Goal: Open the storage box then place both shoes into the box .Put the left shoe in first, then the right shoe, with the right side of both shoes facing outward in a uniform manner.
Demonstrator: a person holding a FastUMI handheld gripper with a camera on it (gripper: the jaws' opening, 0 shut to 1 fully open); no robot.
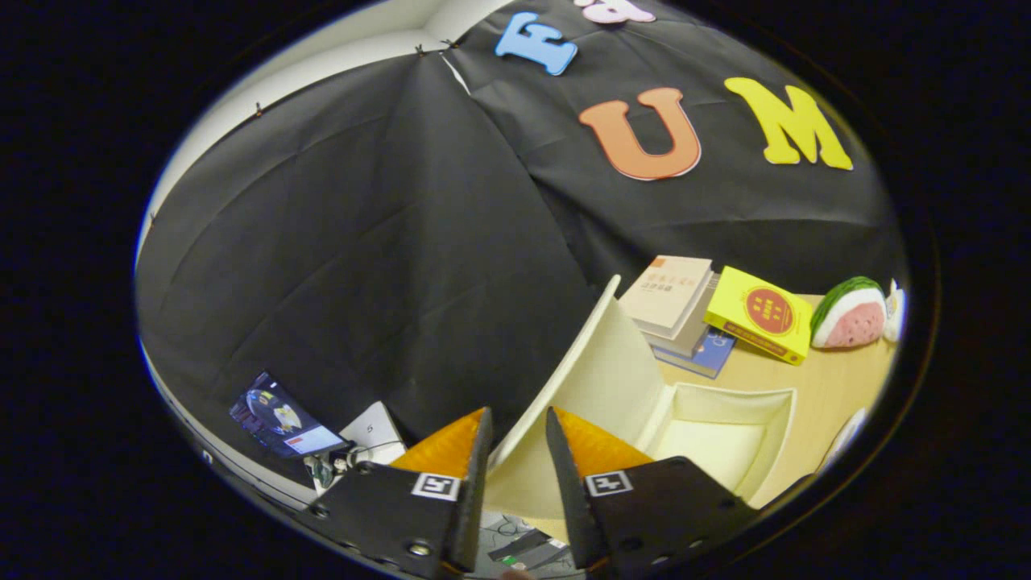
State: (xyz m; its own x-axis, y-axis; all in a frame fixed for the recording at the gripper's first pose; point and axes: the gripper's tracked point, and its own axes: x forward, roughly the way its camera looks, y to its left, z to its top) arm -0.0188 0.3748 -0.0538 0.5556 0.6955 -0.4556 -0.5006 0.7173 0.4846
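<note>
tongs (515,439) slightly parted astride the raised cream cardboard lid (592,379) of the storage box (725,435); looks light, stiff, best pinched by its edge.

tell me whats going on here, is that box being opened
A hand-held gripper has the lid of a cream storage box between its fingers, with the lid raised and the box open. Whether the fingers press on the lid is hard to tell. The box looks empty. It sits on a wooden table, with books and a watermelon toy beyond it.
</note>
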